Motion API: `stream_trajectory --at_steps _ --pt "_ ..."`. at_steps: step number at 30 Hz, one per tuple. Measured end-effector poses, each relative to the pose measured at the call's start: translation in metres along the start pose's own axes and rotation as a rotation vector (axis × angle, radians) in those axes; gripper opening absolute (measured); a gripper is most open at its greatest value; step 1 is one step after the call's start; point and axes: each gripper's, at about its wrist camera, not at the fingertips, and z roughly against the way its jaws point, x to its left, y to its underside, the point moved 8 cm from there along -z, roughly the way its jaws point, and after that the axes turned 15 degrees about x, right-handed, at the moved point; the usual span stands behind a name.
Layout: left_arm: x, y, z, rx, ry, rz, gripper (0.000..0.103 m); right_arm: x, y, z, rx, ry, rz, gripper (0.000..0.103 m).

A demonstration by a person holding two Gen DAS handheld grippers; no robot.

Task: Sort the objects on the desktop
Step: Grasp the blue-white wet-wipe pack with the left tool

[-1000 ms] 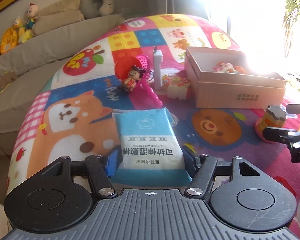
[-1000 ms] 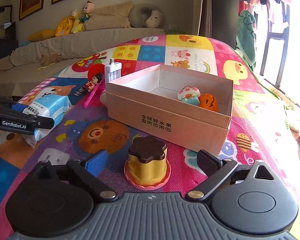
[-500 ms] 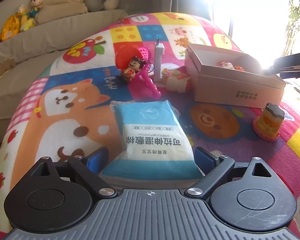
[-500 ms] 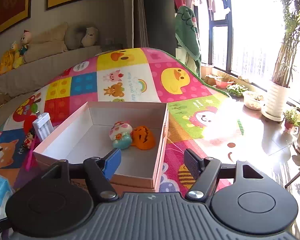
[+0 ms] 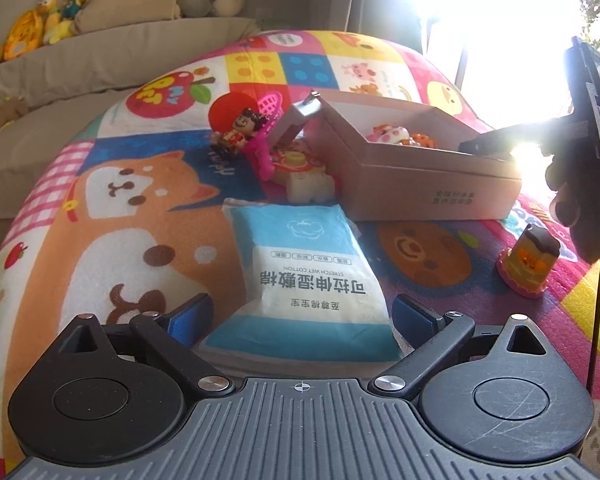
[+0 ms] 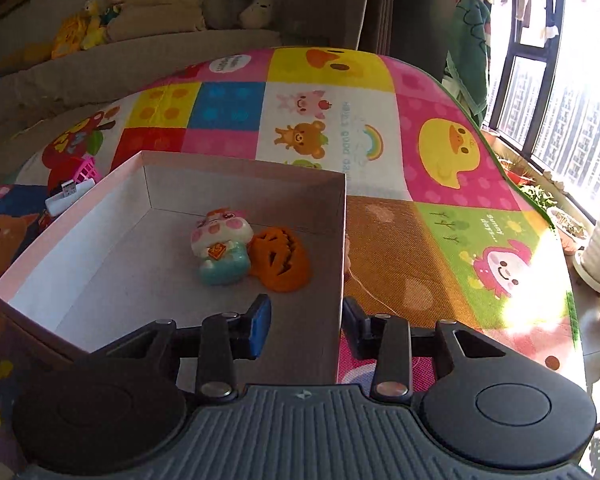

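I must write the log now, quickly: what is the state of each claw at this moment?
Left claw: open, jaws just opened wide; the wipes pack lies between them, not gripped.
Right claw: closing astride the box wall, not yet pinching it.

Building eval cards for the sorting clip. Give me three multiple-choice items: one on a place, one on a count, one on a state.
1. Where is the pudding toy relative to the box?
A. inside it
B. on its rim
C. outside it, on the mat

2. How many toys lie in the box?
A. one
B. two
C. four

3. How is the left gripper?
A. open, with the pack between its fingers
B. shut on the pack
C. open, with nothing between its fingers

Key:
1. C, it stands on the mat in front of the box's near corner.
2. B, only a cat toy and a pumpkin are inside.
3. A, the jaws have just been opening and both pads stand clear of the pack's sides.
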Motion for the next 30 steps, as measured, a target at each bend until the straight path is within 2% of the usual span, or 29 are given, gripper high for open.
stream_trajectory --at_steps 1,3,4,5,6,8,10,12,16,23,24,27,30 --pt "0.0 0.0 0.0 0.0 -0.001 0.001 0.1 0.002 0.0 0.007 -0.02 0.008 0.015 0.041" --pt "0.0 0.0 0.0 0.002 -0.003 0.003 0.1 0.005 0.003 0.029 -0.075 0.013 0.039 0.051" --pt "0.001 0.0 -0.001 0.003 -0.005 0.004 0.1 0.005 0.006 0.042 -0.097 0.002 0.041 0.062" --pt "0.0 0.0 -0.001 0.004 -0.007 0.004 0.1 0.005 0.011 0.054 -0.114 -0.019 0.037 0.071" --pt "0.0 0.0 -0.001 0.006 -0.008 0.004 0.1 0.004 0.019 0.068 -0.124 -0.052 0.036 0.076" --pt "0.0 0.0 -0.001 0.009 -0.012 0.006 0.1 0.005 0.037 0.089 -0.126 -0.114 0.044 0.094" --pt "0.0 0.0 -0.002 0.014 -0.019 0.008 0.1 0.009 0.057 0.1 -0.112 -0.164 0.055 0.102" --pt "0.0 0.001 -0.002 0.018 -0.03 0.008 0.1 0.017 0.083 0.1 -0.071 -0.195 0.071 0.102" --pt "0.0 -0.003 -0.003 0.023 -0.07 0.004 0.1 0.032 0.116 0.083 0.0 -0.185 0.083 0.102" --pt "-0.012 -0.016 -0.005 0.005 -0.123 -0.039 0.099 0.044 0.133 0.06 0.098 -0.212 0.043 0.103" --pt "-0.013 -0.017 -0.006 0.009 -0.127 -0.043 0.096 0.045 0.134 0.059 0.101 -0.21 0.049 0.103" --pt "-0.014 -0.015 -0.009 0.03 -0.136 -0.048 0.078 0.045 0.134 0.058 0.108 -0.208 0.049 0.103" --pt "-0.012 -0.012 -0.008 0.037 -0.126 -0.042 0.073 0.046 0.133 0.058 0.107 -0.203 0.051 0.103"
